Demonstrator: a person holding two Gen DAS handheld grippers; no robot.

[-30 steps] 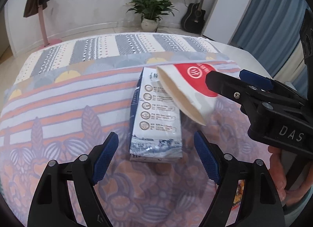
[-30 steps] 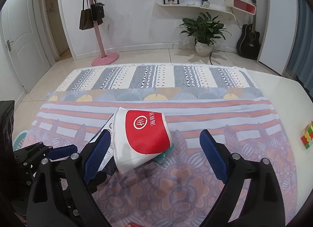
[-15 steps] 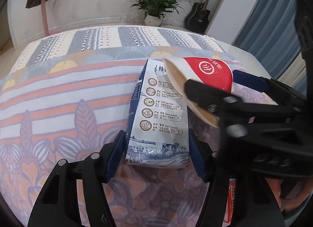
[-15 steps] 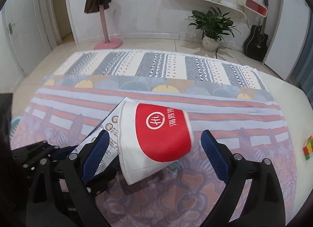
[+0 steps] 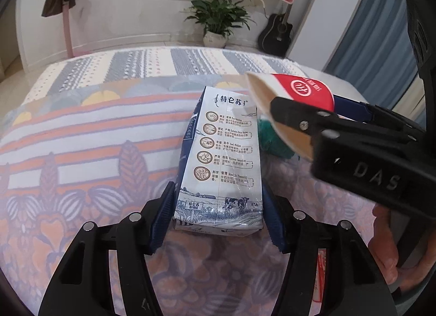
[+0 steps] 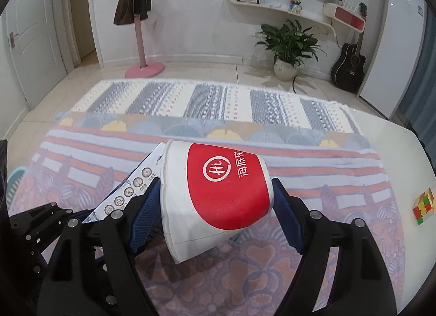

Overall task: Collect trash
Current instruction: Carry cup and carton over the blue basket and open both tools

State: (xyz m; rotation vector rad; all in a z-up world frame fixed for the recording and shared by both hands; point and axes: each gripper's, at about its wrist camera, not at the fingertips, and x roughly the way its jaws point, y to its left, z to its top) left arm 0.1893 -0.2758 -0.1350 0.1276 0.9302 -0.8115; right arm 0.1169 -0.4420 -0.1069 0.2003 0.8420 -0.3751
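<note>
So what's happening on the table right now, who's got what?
A person is working two handheld grippers over the patterned tablecloth. The left gripper has just been closing and its pads now press the sides of the milk carton lying there. The right gripper has also just been closing, around the tipped red and white paper cup; its pads look in contact. Neither item looks lifted yet.

My right tool [image 6: 216,204] has just been closing, and its blue pads [image 6: 144,207] now press both sides of the red-and-white paper cup [image 6: 218,190], which lies tilted with its rim to the left. Behind it I see the milk carton [image 6: 128,193] on the patterned bench [image 6: 327,179], with the left tool [image 6: 41,223] beside it. A colour cube [image 6: 423,205] sits far right.
</note>
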